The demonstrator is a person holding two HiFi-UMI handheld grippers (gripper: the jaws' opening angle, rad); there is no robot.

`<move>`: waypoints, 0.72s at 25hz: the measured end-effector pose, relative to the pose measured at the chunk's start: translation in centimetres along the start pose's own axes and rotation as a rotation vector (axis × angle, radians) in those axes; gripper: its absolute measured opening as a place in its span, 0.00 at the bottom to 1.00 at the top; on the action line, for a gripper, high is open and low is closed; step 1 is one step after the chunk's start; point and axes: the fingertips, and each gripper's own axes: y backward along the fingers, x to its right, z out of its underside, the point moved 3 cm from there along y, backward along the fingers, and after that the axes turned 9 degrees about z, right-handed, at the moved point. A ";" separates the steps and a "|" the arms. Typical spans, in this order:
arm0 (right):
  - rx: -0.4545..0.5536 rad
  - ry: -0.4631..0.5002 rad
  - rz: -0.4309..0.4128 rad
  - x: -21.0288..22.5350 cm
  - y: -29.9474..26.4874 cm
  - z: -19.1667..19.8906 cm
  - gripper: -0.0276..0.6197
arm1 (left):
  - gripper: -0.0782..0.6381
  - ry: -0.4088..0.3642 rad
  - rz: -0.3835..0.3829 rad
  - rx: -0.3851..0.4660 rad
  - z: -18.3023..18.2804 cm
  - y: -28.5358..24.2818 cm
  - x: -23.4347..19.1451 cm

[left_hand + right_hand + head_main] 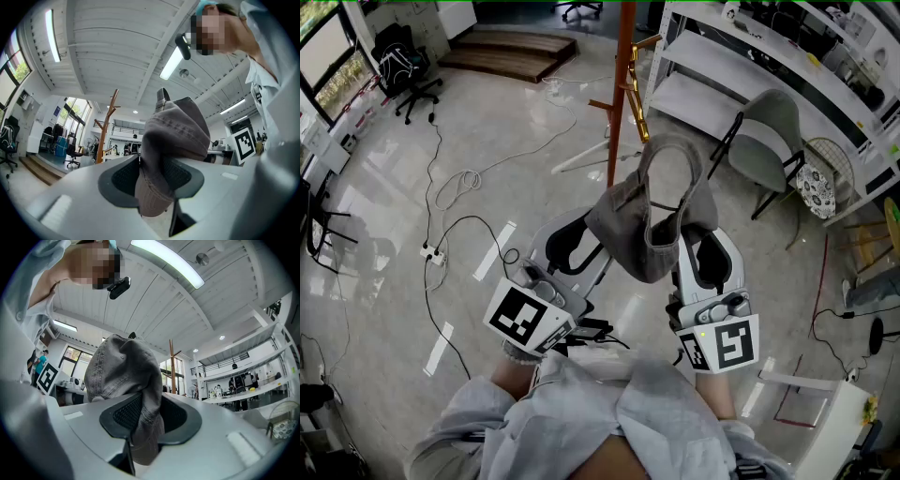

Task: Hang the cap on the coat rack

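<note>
A grey cap (626, 234) hangs between both grippers over the floor, its back strap looped upward. My left gripper (586, 236) is shut on the cap's left side, and my right gripper (698, 239) is shut on its right side. In the left gripper view the cap (176, 131) is pinched between the pads of the left gripper (152, 180). The right gripper view shows the same cap (122, 371) fabric squeezed in the right gripper (147, 416). The orange-brown wooden coat rack (624, 75) stands just beyond the cap; the coat rack (105, 133) (172, 366) also appears farther off in both gripper views.
A grey folding chair (769, 141) and white shelving (741, 66) stand to the right of the rack. Cables (464, 183) and a power strip (436, 253) lie on the glossy floor at left. A black office chair (403, 61) and wooden steps (506, 52) are at the back.
</note>
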 end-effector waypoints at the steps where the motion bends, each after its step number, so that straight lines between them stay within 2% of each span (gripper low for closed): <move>1: 0.002 0.000 -0.001 -0.1 0.0 0.0 0.23 | 0.32 0.000 -0.001 0.000 0.0 0.1 0.0; 18: 0.010 -0.028 -0.009 1.8 1.7 -0.6 0.23 | 0.32 -0.009 -0.003 -0.007 -0.2 -1.2 2.2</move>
